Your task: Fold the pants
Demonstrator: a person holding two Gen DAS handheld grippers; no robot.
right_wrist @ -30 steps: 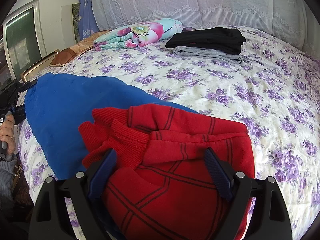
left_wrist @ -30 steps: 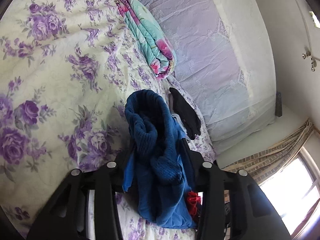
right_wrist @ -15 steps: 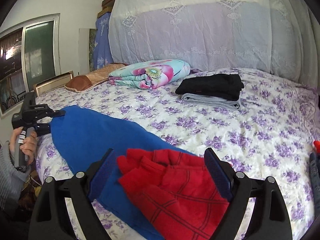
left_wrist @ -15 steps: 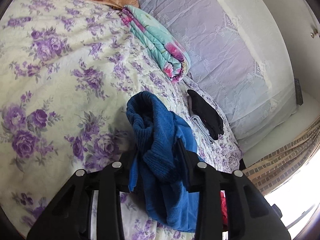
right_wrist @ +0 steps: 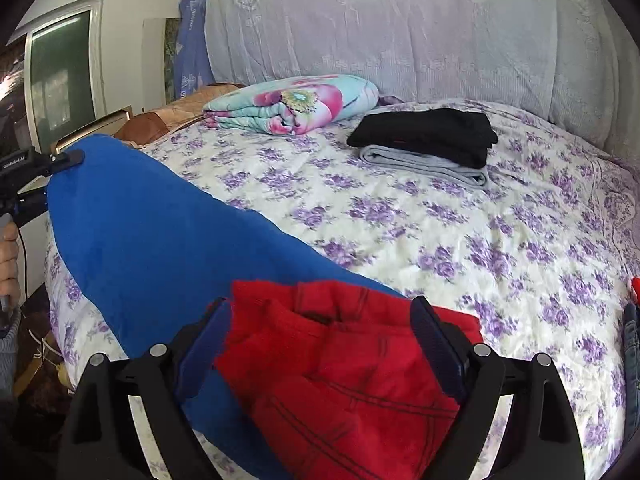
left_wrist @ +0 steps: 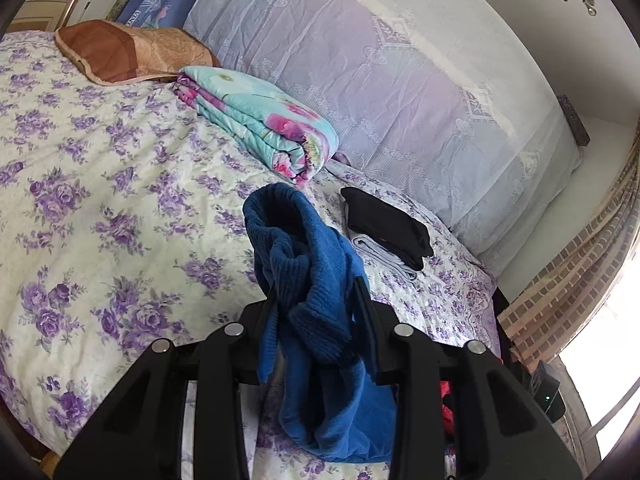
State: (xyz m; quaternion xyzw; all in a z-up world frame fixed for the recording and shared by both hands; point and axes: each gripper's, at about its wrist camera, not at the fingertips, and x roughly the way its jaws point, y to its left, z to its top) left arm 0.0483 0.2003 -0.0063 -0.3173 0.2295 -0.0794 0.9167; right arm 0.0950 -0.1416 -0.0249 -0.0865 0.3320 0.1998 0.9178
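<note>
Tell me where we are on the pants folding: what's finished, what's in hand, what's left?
Done: black pants lie folded on a folded grey pair near the headboard. In hand: the blue-and-red pants, blue end clamped in the left gripper, red end between the right gripper fingers, stretched above the bed. Left: laying them down, folding and stacking.

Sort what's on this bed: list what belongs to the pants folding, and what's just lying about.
In the job:
- blue pants, red part at one end
- left gripper, shut on the blue end
- right gripper, red end between its fingers

Lying about:
- folded floral quilt
- black folded garment on a grey one
- brown pillow
- bedspread
</note>
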